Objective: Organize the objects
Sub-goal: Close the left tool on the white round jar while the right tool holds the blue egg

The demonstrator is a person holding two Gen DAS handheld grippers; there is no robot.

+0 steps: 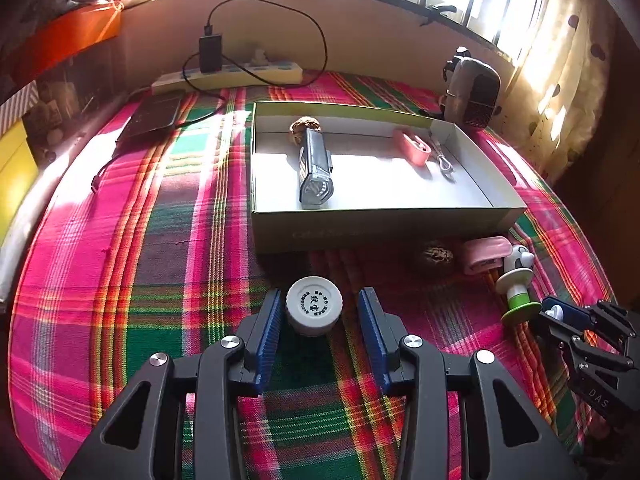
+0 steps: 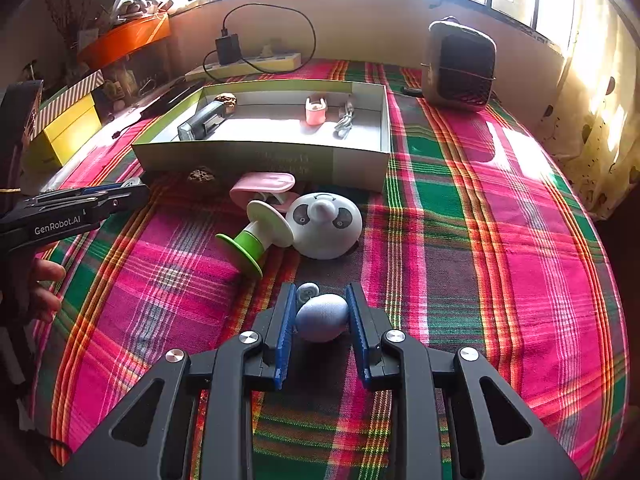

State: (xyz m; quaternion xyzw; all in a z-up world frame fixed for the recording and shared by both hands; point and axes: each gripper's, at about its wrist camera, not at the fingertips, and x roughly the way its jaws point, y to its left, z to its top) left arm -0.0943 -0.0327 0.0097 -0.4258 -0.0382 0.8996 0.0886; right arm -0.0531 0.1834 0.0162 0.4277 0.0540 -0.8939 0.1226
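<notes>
- Gripping pale blue egg-shaped object (image 2: 322, 317) with right gripper (image 2: 322, 320): both blue pads pressed on its sides, object low on plaid cloth (image 2: 480, 240). A small grey-white spiral piece (image 2: 307, 291) sits just past it at 11 o'clock, touching or nearly so; cannot tell if attached.
- Left gripper (image 1: 316, 312) spread wide around white screw cap (image 1: 314, 305); cap touches or nearly touches left pad, clear gap at right pad. Not held.
- Judged step: carry egg object to open box (image 2: 360, 160), then close on cap.
- Advice for lift: straight up first, so spiral piece and panda-faced toy (image 2: 324, 226) at 12 o'clock stay undisturbed. Rounded object may slip between flat pads; keep squeeze steady, avoid tilting.
- Advice for cap: centre jaws before closing, else cap gets pushed sideways.
- Edges: box near wall stands at 12 o'clock past toy; needs clearing from above. Pink clip (image 2: 262, 186) and walnut (image 2: 202, 176) lie against that wall.
- Open room: bare box floor between flashlight (image 2: 202, 122) at 10 o'clock and pink item (image 2: 316, 110); metal clip (image 2: 345, 120) just beside latter.
- Cloth wide open at 3 o'clock; left side crowded by other gripper.
</notes>
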